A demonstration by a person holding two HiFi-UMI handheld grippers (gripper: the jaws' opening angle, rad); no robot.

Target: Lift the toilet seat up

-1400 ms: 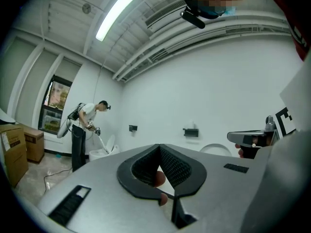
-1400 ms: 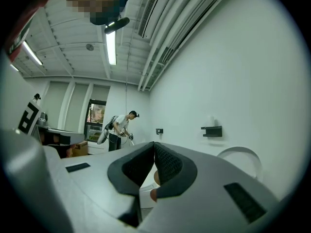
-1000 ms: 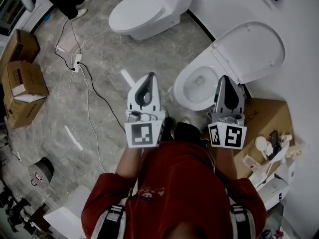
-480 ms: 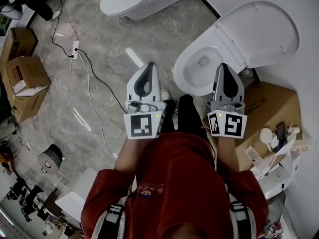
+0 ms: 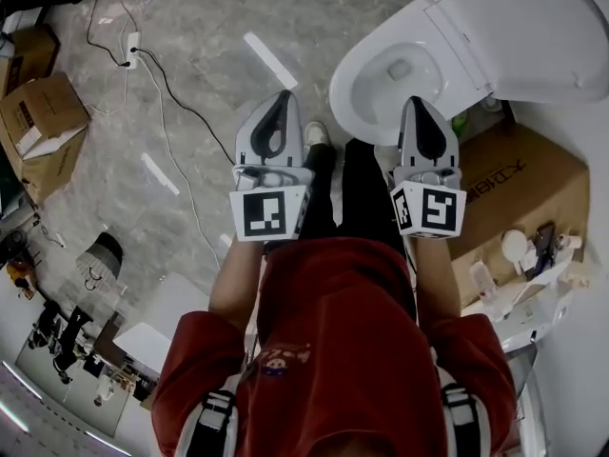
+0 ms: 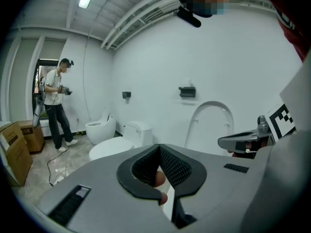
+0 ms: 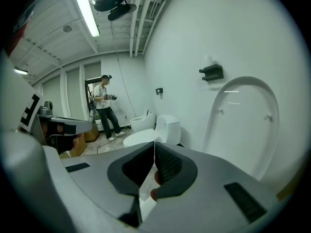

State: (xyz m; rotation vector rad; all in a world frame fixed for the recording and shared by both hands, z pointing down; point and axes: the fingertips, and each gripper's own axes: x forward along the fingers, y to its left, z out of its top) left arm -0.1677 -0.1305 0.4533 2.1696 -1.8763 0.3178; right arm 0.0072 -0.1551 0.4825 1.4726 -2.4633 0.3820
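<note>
The white toilet stands at the upper right of the head view, its bowl rim bare and its seat and lid tipped up against the wall. The same raised seat and lid stand upright ahead in the right gripper view, and the seat and lid show at right of centre in the left gripper view. My right gripper hangs shut just in front of the bowl, holding nothing. My left gripper is shut and empty over the floor, left of the bowl. Shut jaws show for the left gripper and the right gripper.
A cardboard box sits right of the toilet, with a white rack of small items beside it. More boxes and a cable lie on the left floor. Another toilet and a standing person are further off.
In the head view the toilet has slid towards the top right and grown larger. Both grippers stay shut and side by side, now lower and just in front of the bowl.
</note>
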